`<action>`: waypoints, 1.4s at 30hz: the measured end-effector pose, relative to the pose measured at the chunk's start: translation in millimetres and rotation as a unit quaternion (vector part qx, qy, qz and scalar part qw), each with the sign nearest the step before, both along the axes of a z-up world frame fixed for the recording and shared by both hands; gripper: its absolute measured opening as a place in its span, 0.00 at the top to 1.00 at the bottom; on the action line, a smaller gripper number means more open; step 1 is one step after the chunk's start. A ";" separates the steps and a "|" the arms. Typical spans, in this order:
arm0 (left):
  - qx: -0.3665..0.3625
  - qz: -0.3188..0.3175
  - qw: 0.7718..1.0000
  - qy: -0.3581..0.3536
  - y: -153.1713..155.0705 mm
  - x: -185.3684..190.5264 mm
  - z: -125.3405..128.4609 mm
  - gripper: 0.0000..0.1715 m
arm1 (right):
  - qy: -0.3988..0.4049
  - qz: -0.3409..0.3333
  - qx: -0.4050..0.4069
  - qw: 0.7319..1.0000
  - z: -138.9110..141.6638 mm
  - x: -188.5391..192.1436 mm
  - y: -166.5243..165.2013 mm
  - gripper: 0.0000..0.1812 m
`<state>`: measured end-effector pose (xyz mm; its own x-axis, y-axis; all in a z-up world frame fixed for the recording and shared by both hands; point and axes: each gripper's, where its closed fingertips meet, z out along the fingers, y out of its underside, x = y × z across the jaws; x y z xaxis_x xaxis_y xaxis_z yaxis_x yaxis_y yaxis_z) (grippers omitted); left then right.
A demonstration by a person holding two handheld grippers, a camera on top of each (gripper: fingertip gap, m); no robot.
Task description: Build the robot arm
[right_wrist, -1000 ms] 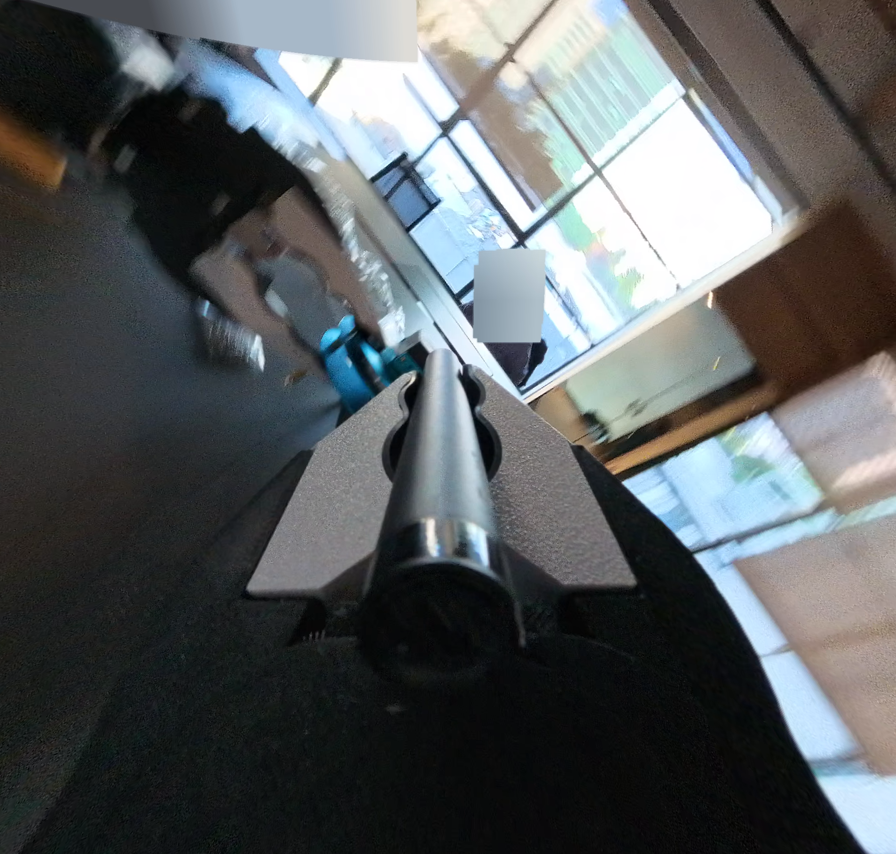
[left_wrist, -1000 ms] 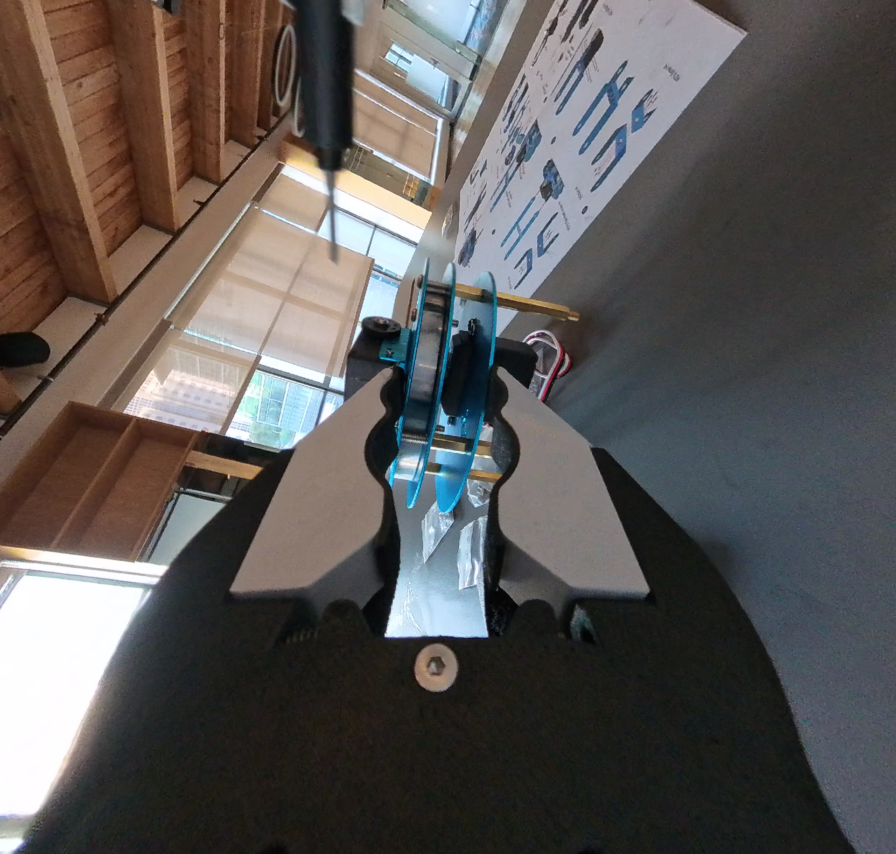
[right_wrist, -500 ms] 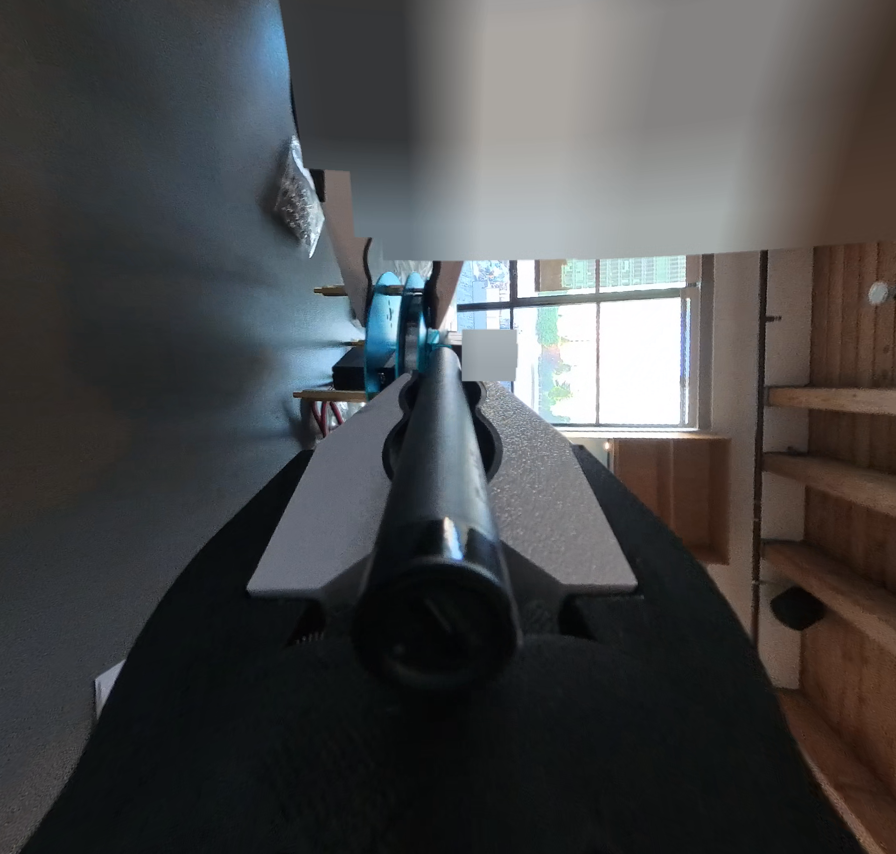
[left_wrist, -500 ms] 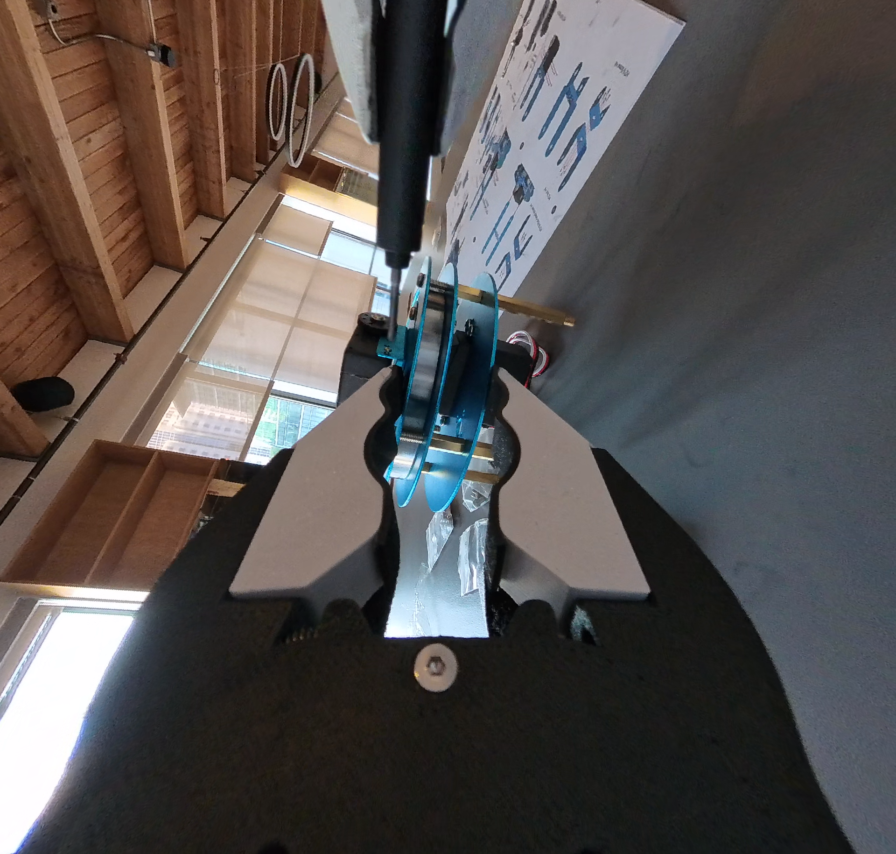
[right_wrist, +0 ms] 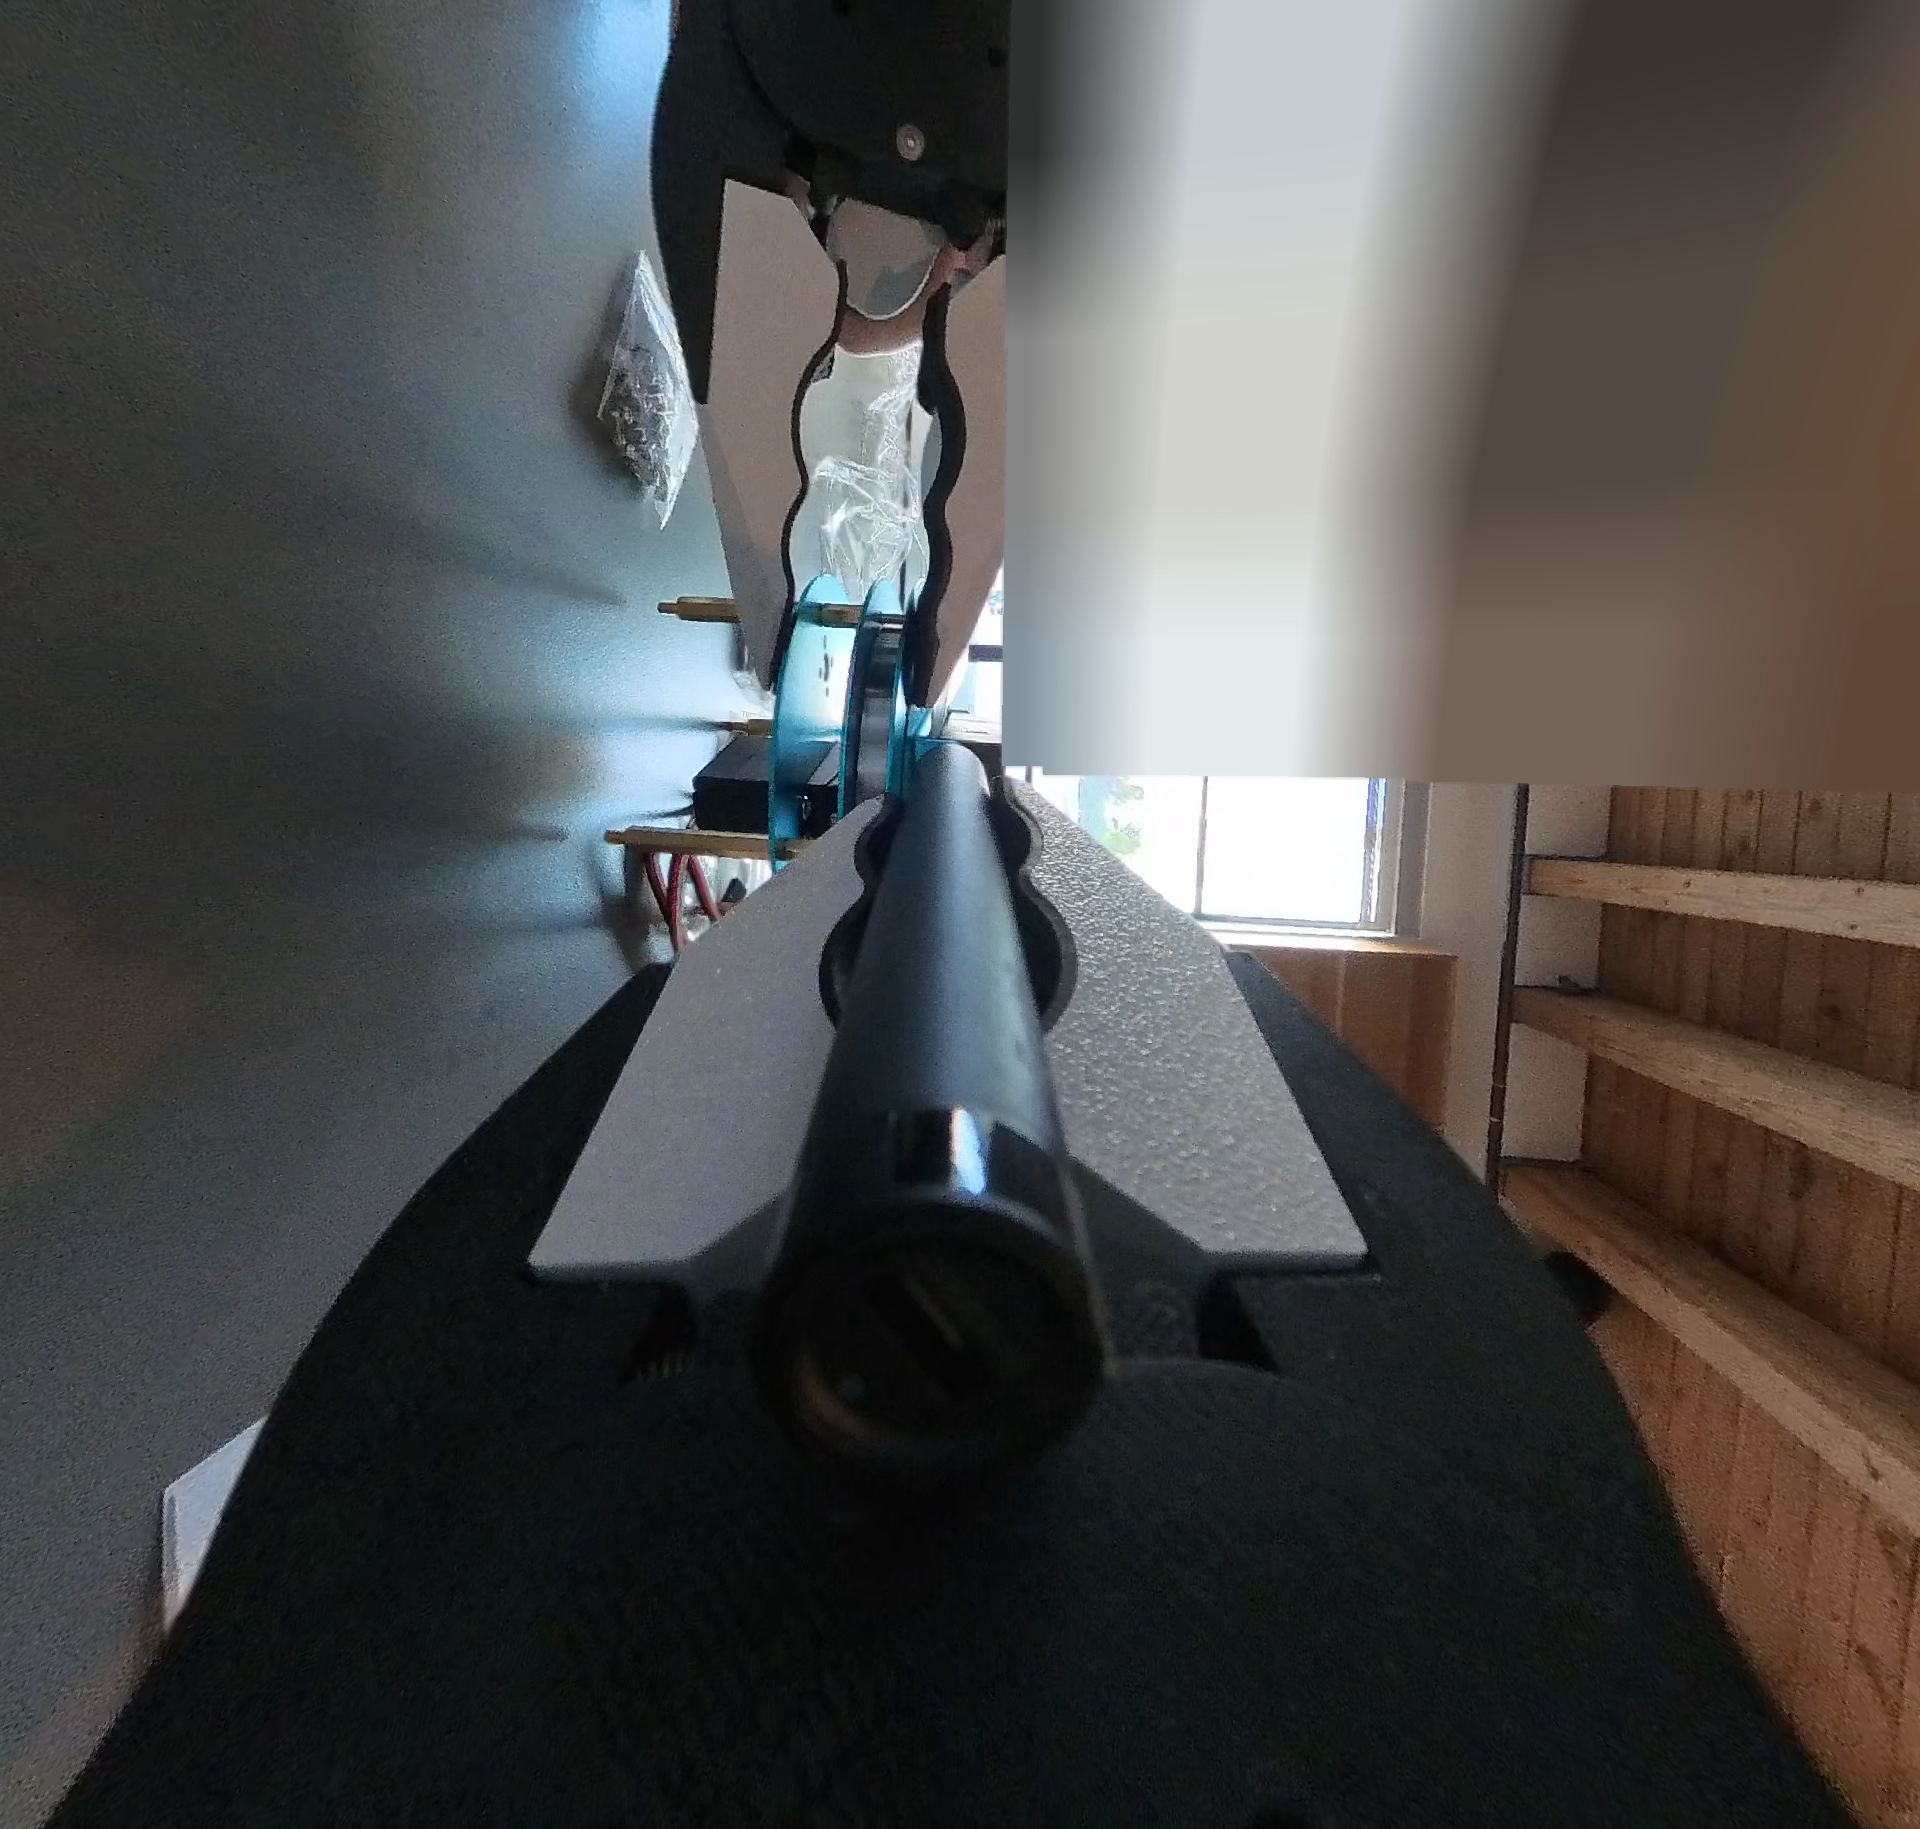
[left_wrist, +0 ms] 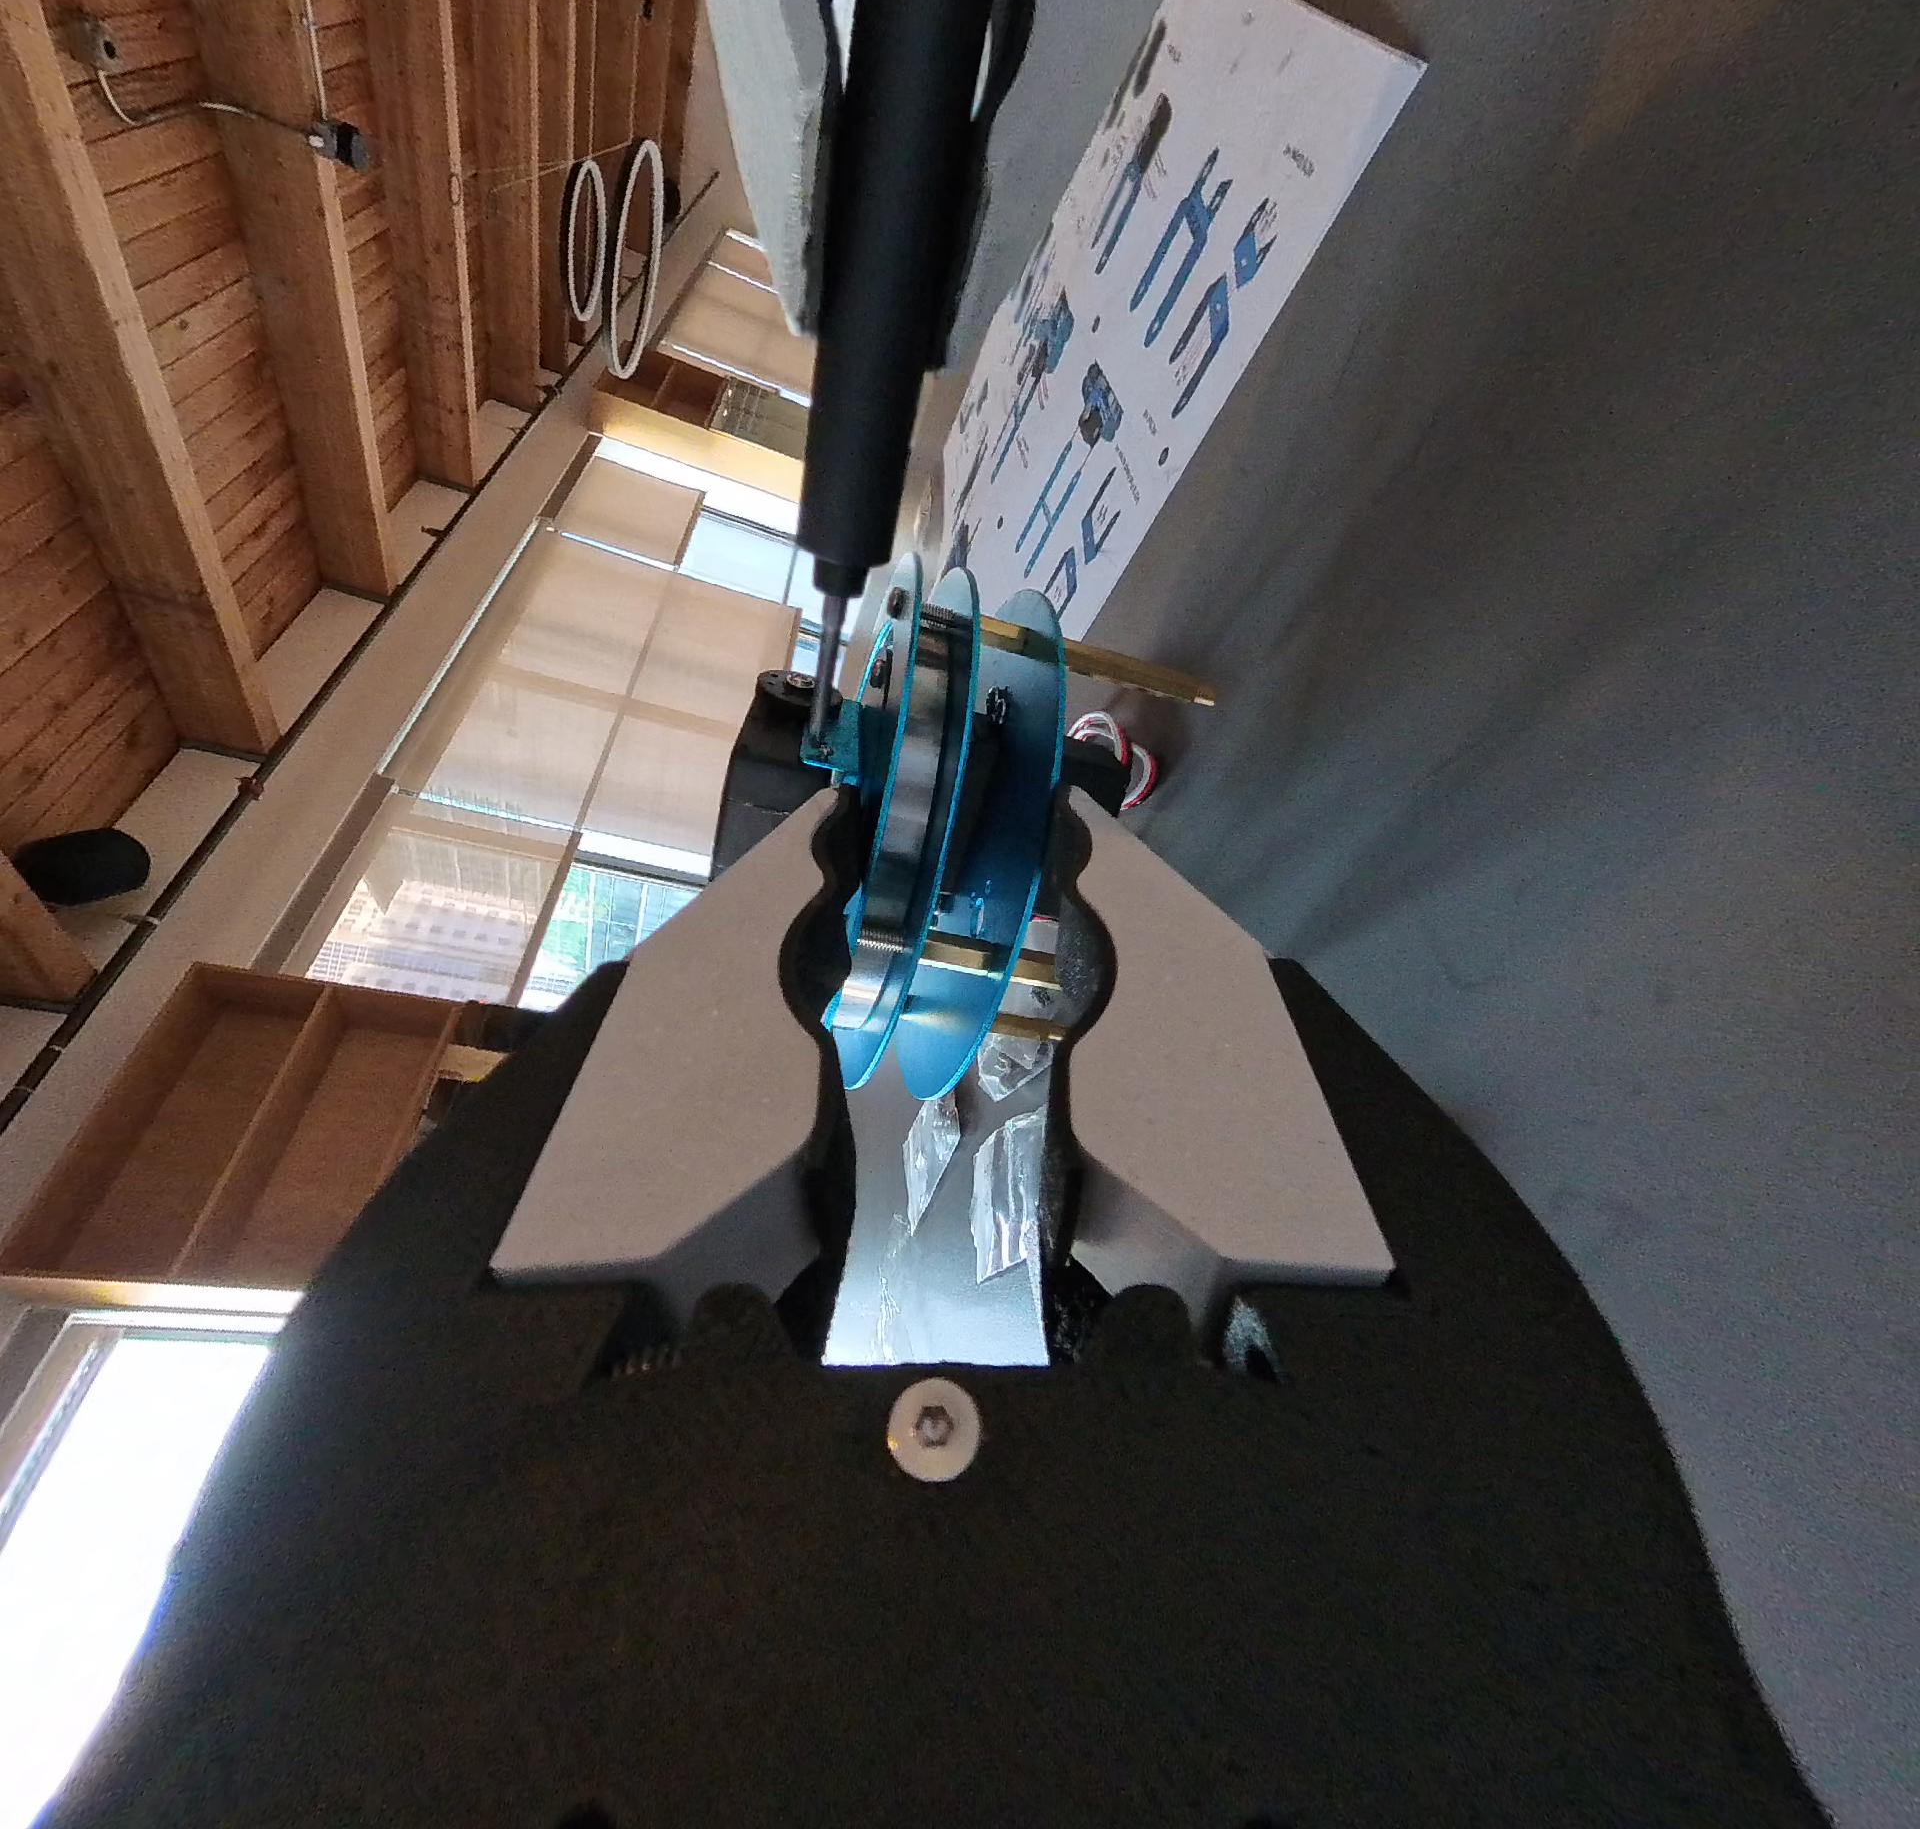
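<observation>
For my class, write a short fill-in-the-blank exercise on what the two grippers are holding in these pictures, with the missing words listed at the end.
1. The left gripper is shut on a stack of round discs coloured ____.
2. The right gripper is shut on a black ____, gripped along its handle.
3. The screwdriver tip meets a small blue ____ beside the discs.
4. The printed sheet lies on a surface coloured ____.

Missing words: blue; screwdriver; bracket; grey

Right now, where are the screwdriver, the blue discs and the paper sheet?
screwdriver (left_wrist: 868, 345), left wrist view, black handle.
blue discs (left_wrist: 982, 849), left wrist view, rightmost disc's face.
paper sheet (left_wrist: 1262, 169), left wrist view, white upper part.
</observation>
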<state>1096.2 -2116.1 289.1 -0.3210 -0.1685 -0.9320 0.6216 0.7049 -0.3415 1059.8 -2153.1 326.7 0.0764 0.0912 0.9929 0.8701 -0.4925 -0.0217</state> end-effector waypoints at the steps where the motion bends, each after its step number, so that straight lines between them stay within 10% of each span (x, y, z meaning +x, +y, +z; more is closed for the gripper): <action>1: 0.002 -0.001 1.000 -0.002 -0.3 -0.3 -0.5 0.80 | 0.002 -0.002 0.001 1.000 -0.2 0.8 -0.1 0.91; 10: -0.019 -0.027 0.999 0.023 7.5 -5.1 2.7 0.74 | 0.016 -0.028 0.071 0.997 3.7 -8.6 -8.5 0.91; 17: -0.122 -0.105 0.979 0.128 16.0 -45.0 59.1 0.78 | 0.039 -0.077 0.219 0.972 37.9 -19.1 -30.3 0.91; 19: -0.231 -0.109 0.923 0.289 6.7 -54.9 87.2 0.77 | -0.015 -0.084 0.202 0.976 44.7 -27.0 -29.9 0.91; 22: -0.353 -0.152 0.754 0.533 -13.7 -82.3 115.4 0.76 | -0.028 -0.067 0.204 0.976 51.2 -41.7 -23.2 0.91; 30: -0.516 -0.133 0.512 0.674 -53.0 -84.3 108.0 0.73 | 0.188 0.069 0.397 0.896 82.7 -75.2 -39.0 0.91; 34: -0.595 -0.231 0.436 0.634 -75.4 -94.2 129.0 0.75 | 0.325 0.139 0.432 0.830 95.3 -83.2 -58.9 0.91; 42: -0.678 -0.280 0.406 0.545 -105.9 -94.2 126.7 0.82 | 0.452 0.174 0.383 0.787 77.7 -69.5 -78.3 0.91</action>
